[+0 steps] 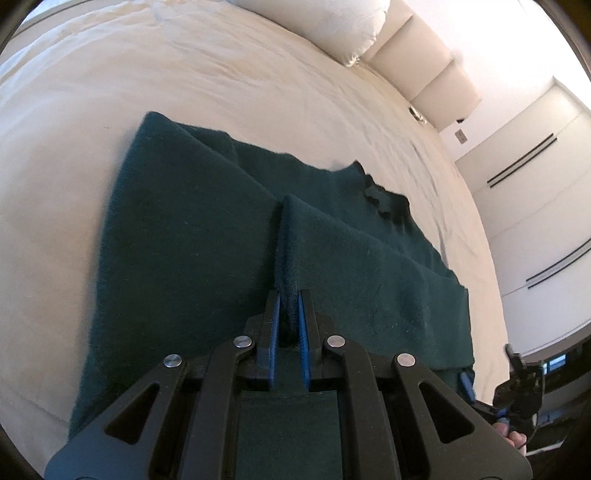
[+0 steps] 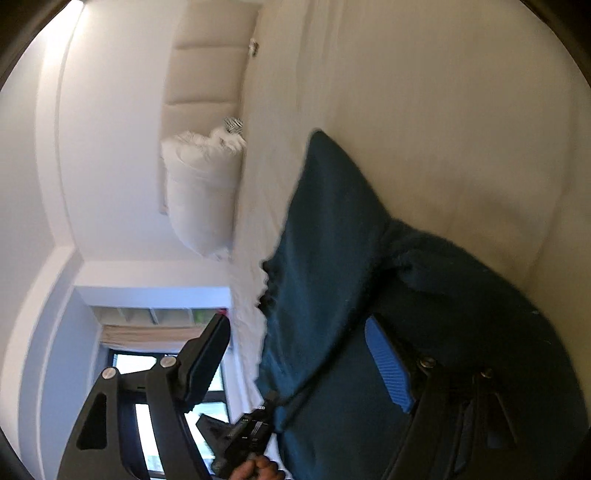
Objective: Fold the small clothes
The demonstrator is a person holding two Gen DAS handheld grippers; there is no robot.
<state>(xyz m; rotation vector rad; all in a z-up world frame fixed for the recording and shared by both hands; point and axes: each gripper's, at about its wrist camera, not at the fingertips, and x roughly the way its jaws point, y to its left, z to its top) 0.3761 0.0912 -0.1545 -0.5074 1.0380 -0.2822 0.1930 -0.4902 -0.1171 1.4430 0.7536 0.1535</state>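
A dark green knit garment [image 1: 192,251] lies partly folded on the white bed [image 1: 147,74]. My left gripper [image 1: 289,295] is shut on a raised fold of the garment at its near edge. In the right wrist view the garment [image 2: 332,258] fills the lower right. My right gripper [image 2: 299,325] is open wide, its blue-padded finger [image 2: 388,362] against the cloth and the other finger [image 2: 207,354] clear of it. The right gripper also shows in the left wrist view [image 1: 517,387] at the garment's right corner.
A white pillow [image 1: 332,26] and a padded headboard [image 1: 424,66] stand at the bed's far end. White walls and wardrobe doors [image 1: 535,184] lie to the right. A window [image 2: 159,387] shows beyond the bed.
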